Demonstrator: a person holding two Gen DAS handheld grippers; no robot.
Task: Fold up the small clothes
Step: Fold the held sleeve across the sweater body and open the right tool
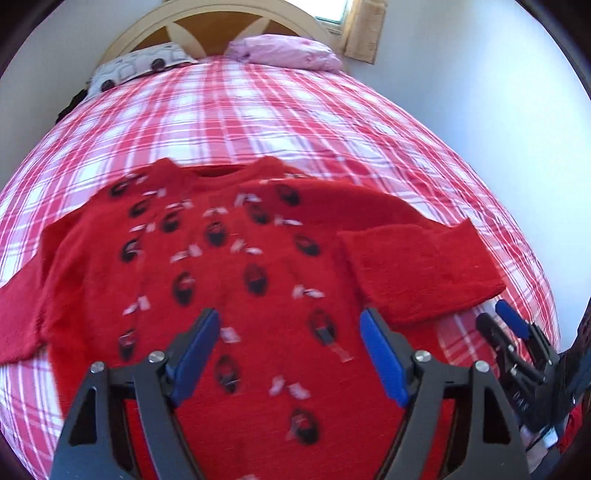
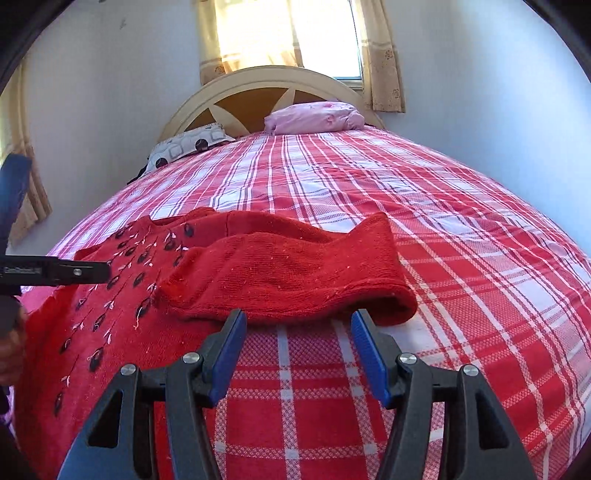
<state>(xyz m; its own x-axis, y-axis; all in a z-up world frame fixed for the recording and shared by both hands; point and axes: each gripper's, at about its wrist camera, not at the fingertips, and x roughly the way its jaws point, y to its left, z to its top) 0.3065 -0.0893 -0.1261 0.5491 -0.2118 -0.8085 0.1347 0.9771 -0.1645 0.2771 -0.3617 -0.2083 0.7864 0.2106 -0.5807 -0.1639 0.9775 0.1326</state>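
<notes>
A red knitted sweater (image 1: pixel 236 266) lies flat on a bed covered with a red, pink and white plaid sheet (image 1: pixel 258 110). In the left wrist view it fills the middle and lower part of the frame, neck toward the top, its front dotted with dark oval motifs and small white tufts. One sleeve (image 1: pixel 421 266) is folded inward at middle right, its cuff end resting on the sweater's side; the other sleeve runs out to the left edge of the frame.

The left gripper (image 1: pixel 291 350) hangs over the lower front of the sweater at bottom centre, its blue-padded jaws standing wide apart with only the knit surface visible between them; nothing is pinched. The view is slightly blurred.

In the right wrist view the sweater occupies the left and centre, and the folded sleeve (image 2: pixel 288 280) lies across the middle of the frame. The right gripper (image 2: pixel 299 350) sits at bottom centre, just below the sleeve's near edge, over bare plaid sheet (image 2: pixel 480 258). Its jaws are parted at a moderate width and hold nothing; the fingertips are near the sleeve, but whether they touch it cannot be told. The same gripper shows at the lower right edge of the left wrist view (image 1: pixel 498 321).

At the top of both frames stand a cream, arched headboard (image 2: pixel 258 85), a pink pillow (image 2: pixel 314 116) and a white patterned pillow (image 2: pixel 192 144). A curtained window (image 2: pixel 288 33) glows behind the headboard.
</notes>
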